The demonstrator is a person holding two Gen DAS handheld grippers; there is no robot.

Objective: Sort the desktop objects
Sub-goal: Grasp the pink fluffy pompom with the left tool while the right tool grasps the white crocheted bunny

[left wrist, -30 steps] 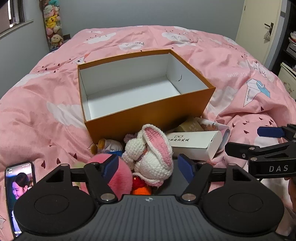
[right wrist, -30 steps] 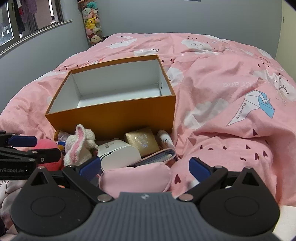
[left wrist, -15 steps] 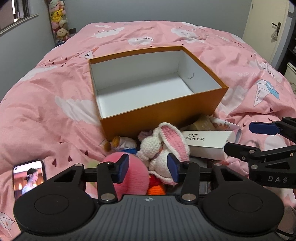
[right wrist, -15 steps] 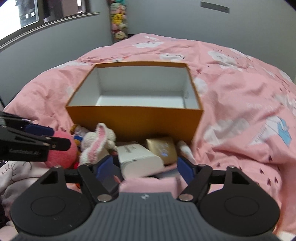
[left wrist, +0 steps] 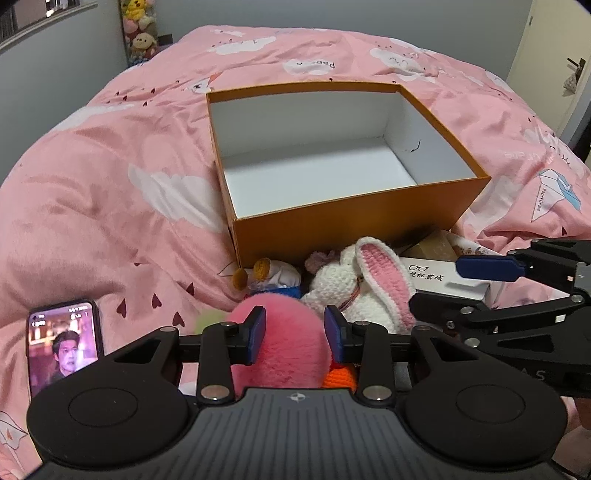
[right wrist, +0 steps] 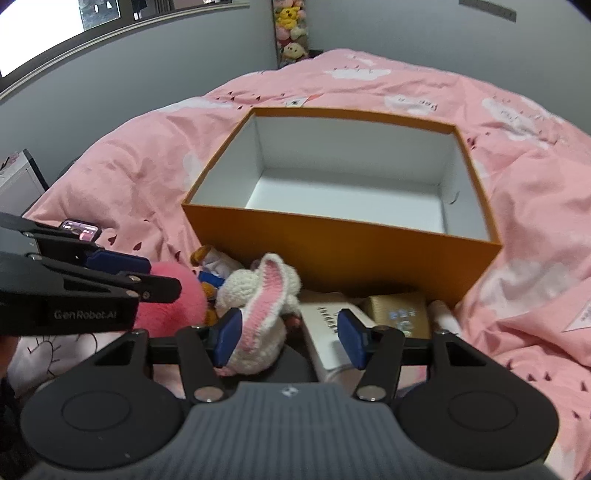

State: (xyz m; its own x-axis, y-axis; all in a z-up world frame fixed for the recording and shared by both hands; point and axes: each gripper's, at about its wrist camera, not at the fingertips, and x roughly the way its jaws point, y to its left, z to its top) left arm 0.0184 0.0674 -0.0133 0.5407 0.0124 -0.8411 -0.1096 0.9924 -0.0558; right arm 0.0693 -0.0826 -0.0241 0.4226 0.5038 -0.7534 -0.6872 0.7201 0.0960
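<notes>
An open orange box [left wrist: 343, 225] [right wrist: 343, 254] with a white empty inside stands on the pink bed. In front of it lies a pile: a pink fluffy ball [left wrist: 291, 343] [right wrist: 173, 295], a white crocheted bunny [left wrist: 362, 284] [right wrist: 258, 295], a white glasses case [left wrist: 439, 275] [right wrist: 325, 332], a gold box [right wrist: 399, 310] and a small doll [left wrist: 273, 275]. My left gripper [left wrist: 294, 338] is shut on the pink ball. My right gripper [right wrist: 288, 338] is open just above the bunny and the case.
A phone [left wrist: 64, 347] with a lit screen lies on the bed at the left. The pink duvet [left wrist: 110, 192] rises in folds around the box. Plush toys [left wrist: 140, 33] stand by the far wall, and a door [left wrist: 554, 66] is at the right.
My left gripper has closed from wide open onto the pink ball. My right gripper moved left and forward over the bunny and narrowed its opening a little.
</notes>
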